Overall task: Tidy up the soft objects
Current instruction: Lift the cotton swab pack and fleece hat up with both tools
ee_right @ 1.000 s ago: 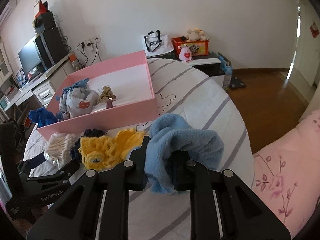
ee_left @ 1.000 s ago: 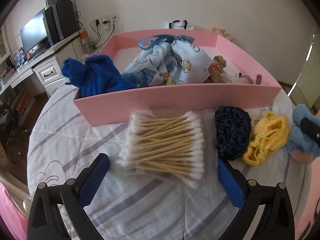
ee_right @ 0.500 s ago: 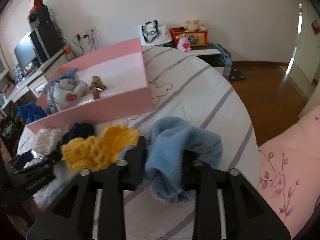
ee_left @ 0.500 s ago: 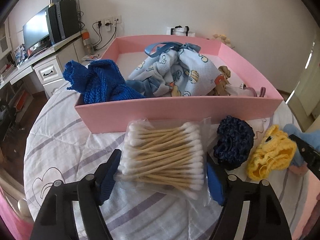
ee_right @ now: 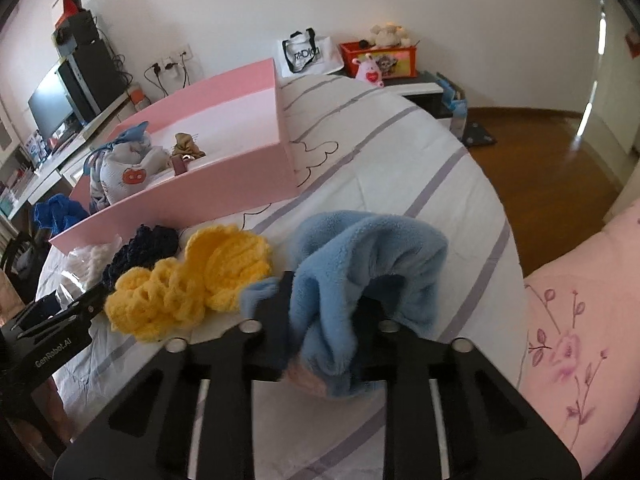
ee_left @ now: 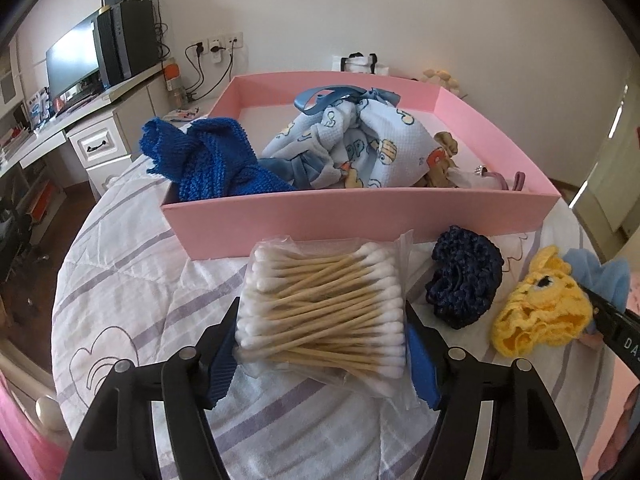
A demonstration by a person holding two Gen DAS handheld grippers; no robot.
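Sorting partly done: pink box [ee_left: 360, 216] holds several cloths, while left gripper [ee_left: 320, 344] jaws, just closing, clasp the swab pack [ee_left: 324, 312], right gripper [ee_right: 324, 320] jaws clench blue fleece [ee_right: 360, 264], and yellow knit [ee_right: 188, 280] and navy knit [ee_left: 464, 280] remain on the bed.

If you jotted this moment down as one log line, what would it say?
left gripper: closing on swab pack | right gripper: shut on blue fleece | yellow knit, navy knit: outside pink box

Home bedroom, striped bedspread [ee_right: 400, 168], monitor [ee_left: 72, 62] on desk, plush toys [ee_right: 390, 34], wooden floor [ee_right: 552, 152]
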